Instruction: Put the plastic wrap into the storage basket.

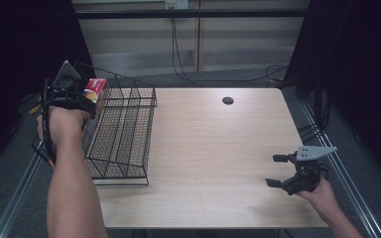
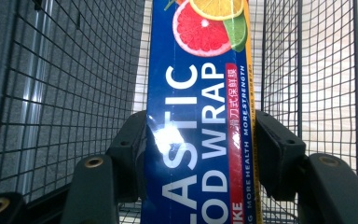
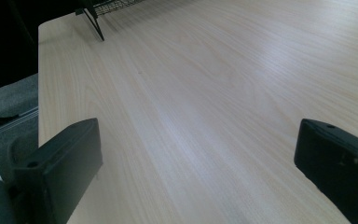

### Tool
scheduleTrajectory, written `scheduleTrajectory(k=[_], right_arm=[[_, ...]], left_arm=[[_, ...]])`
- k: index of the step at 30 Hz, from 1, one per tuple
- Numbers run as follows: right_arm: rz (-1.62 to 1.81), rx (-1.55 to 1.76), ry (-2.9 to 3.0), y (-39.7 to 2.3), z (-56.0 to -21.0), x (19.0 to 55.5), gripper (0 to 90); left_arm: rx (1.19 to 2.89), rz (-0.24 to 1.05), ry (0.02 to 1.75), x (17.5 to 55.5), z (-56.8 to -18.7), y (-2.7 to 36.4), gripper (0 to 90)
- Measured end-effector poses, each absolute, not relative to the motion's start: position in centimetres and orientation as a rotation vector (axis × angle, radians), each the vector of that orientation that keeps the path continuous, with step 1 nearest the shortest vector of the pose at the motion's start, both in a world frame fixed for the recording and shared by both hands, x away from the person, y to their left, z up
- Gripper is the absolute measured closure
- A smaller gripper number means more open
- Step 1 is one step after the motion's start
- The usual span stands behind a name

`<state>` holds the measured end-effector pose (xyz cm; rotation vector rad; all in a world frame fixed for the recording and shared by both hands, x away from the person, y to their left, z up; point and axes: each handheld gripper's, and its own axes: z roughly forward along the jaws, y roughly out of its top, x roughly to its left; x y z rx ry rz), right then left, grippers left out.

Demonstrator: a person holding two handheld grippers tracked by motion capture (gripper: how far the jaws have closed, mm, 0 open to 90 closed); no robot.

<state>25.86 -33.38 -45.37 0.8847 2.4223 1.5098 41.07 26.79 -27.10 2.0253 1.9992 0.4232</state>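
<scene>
**Plastic wrap box held over the wire basket**

Nearest, at the right edge of the wooden table (image 1: 213,148), the right gripper (image 1: 277,171) rests low in the person's hand with its jaws spread wide and nothing between them; its own view looks across bare tabletop. Farther off on the left, the left gripper (image 1: 87,101) has its jaws clamped on both long sides of a blue plastic food wrap box (image 2: 200,116), printed with citrus slices. The box sits at the near-left part of the black wire basket (image 1: 124,134), its mesh walls rising around it. Beyond, a small dark hole (image 1: 227,100) marks the far tabletop.
</scene>
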Motion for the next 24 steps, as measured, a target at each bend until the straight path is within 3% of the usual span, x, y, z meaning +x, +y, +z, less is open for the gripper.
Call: scheduleTrajectory(k=[13,16,18,24], right_arm=[[1.506,0.882,2.422,-33.4,-45.4,25.9,0.7],[1.502,0.885,2.429,-33.3,-45.4,25.8,0.7],[1.496,0.878,2.431,-33.2,-45.5,25.8,0.7],[1.497,0.875,2.436,-33.1,-45.4,25.8,0.7]], left_arm=[[2.068,0.381,2.049,41.1,-28.2,26.5,41.9],[2.07,0.477,2.025,41.3,-27.8,26.0,38.2],[2.009,0.52,2.02,41.3,-26.8,25.6,28.1],[2.045,0.456,1.98,41.5,-26.2,24.6,27.6]])
